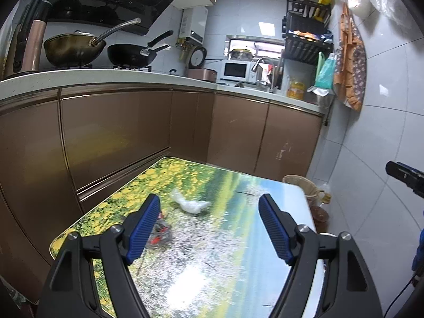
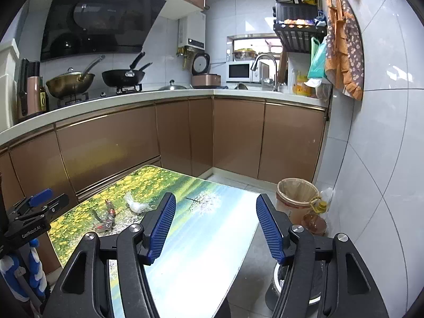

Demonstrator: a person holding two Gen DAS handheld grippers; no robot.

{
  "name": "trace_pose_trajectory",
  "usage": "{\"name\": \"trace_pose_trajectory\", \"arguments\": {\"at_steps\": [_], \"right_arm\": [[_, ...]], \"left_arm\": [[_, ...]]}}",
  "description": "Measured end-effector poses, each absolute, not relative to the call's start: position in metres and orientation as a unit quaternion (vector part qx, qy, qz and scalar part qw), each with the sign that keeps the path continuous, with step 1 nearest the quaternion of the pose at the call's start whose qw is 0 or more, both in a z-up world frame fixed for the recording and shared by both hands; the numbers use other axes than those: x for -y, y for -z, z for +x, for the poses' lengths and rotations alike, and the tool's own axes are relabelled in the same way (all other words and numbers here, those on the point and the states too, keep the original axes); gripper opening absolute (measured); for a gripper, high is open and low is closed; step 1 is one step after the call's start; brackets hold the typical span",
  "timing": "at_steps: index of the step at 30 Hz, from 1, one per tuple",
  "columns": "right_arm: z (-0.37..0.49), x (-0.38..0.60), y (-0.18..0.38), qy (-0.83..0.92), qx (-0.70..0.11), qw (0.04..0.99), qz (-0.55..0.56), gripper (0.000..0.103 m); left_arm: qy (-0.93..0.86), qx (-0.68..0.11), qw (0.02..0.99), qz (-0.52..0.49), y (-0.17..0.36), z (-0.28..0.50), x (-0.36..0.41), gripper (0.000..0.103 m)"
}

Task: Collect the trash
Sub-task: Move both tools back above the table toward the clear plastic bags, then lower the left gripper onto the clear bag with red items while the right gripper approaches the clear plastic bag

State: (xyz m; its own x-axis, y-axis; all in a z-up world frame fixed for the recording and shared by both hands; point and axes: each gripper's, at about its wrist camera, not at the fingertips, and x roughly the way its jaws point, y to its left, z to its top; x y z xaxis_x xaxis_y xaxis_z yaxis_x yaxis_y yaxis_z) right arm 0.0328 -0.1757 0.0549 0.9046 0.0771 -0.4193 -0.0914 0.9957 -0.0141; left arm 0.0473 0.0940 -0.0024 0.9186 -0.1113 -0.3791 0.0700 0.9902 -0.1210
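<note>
The left gripper (image 1: 209, 212) is seen with fingers (image 1: 144, 225) spread and nothing between them; the right gripper (image 2: 216, 212) has fingers (image 2: 161, 225) spread likewise, empty. A red wrapper (image 1: 160, 232), lower left in the left view, is blurred and half hidden behind a finger. A clear bag (image 1: 192, 204) lies just beyond it on the table (image 2: 201, 238). A lined bin (image 2: 296, 193) stands on the floor at lower right, its contents not discernible. Brown cabinets (image 2: 238, 137) run behind.
</note>
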Motion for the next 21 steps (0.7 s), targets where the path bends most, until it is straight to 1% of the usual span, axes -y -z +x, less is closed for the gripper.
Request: {"name": "trace_pose_trajectory", "arguments": {"at_steps": [7, 21], "right_arm": [[0.064, 0.164, -0.042, -0.046, -0.241, 0.969, -0.029, 0.066], [0.135, 0.124, 0.003, -0.072, -0.298, 0.951, -0.035, 0.067]], "left_arm": [[0.021, -0.222, 0.973, -0.054, 0.028, 0.073, -0.125, 0.076], [-0.015, -0.284, 0.957, -0.061, 0.086, 0.126, -0.197, 0.075]]}}
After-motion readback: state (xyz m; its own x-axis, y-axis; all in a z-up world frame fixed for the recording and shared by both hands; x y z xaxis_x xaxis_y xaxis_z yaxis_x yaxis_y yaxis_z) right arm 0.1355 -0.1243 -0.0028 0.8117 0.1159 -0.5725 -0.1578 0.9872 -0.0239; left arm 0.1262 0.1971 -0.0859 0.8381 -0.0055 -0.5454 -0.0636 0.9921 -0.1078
